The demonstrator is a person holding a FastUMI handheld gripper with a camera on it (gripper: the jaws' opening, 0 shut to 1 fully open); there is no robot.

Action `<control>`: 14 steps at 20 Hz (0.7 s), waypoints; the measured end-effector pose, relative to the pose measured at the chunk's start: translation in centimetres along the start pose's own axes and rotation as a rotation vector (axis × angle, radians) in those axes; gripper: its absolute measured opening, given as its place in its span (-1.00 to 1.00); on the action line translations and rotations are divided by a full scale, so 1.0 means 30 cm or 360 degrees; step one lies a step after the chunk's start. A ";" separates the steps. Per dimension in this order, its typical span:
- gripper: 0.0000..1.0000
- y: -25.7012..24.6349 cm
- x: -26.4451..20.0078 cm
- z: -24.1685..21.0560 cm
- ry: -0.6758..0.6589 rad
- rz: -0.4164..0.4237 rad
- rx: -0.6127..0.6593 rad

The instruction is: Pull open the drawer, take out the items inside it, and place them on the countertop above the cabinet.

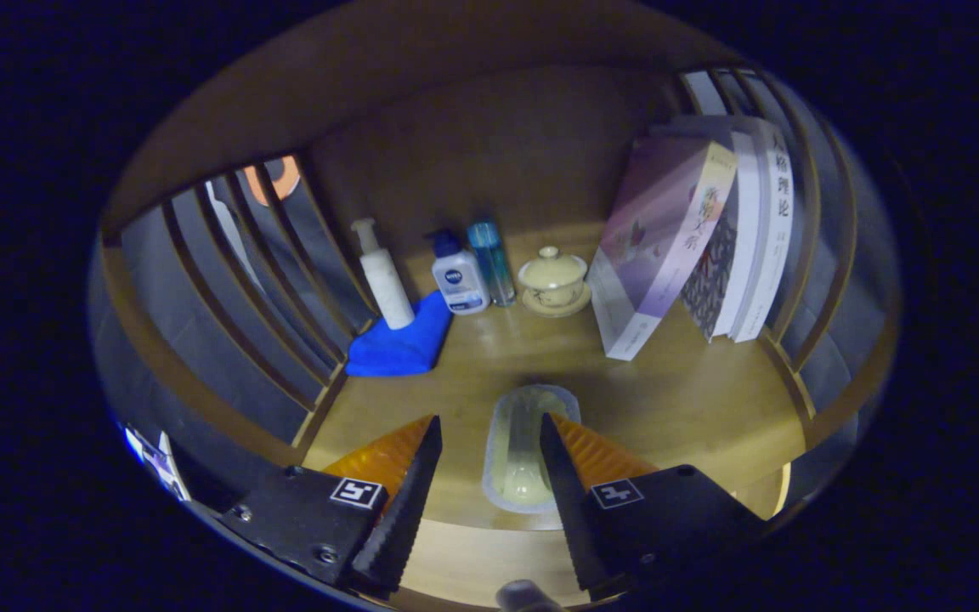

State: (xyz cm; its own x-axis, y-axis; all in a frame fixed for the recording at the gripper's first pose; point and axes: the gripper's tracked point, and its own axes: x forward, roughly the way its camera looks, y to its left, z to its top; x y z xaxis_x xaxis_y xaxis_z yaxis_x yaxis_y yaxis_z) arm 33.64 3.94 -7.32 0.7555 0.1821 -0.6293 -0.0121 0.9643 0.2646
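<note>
While the hand-held gripper [483,450] stands open astride a clear packet [523,446] lying on the worktop [693,399], that item appears delivered, though any remaining drawer contents cannot be judged.

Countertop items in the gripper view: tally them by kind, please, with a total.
Bottles: 3 (white pump bottle, white bottle with blue cap, clear blue bottle)
Books: 3
Lidded cup on saucer: 1
Blue cloth: 1
Clear plastic packet between the open gripper fingers: 1
Total: 9
</note>
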 end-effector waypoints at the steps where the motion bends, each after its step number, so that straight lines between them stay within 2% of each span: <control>1: 0.50 0.011 -0.030 0.012 -0.0069 -0.0002 -0.0010; 4: 0.54 0.075 -0.132 0.060 -0.0315 0.0031 -0.0103; 7: 0.98 0.147 -0.244 0.067 -0.0531 0.0064 -0.0126; 10: 0.95 0.206 -0.340 0.028 -0.0686 0.0139 -0.0161; 14: 1.00 0.246 -0.435 -0.082 -0.0821 0.0151 -0.0261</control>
State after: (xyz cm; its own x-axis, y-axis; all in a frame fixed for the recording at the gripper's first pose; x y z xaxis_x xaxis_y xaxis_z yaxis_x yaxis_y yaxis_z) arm 22.08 9.15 1.03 0.9688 0.1914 -0.1573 -0.1664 0.9731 0.1591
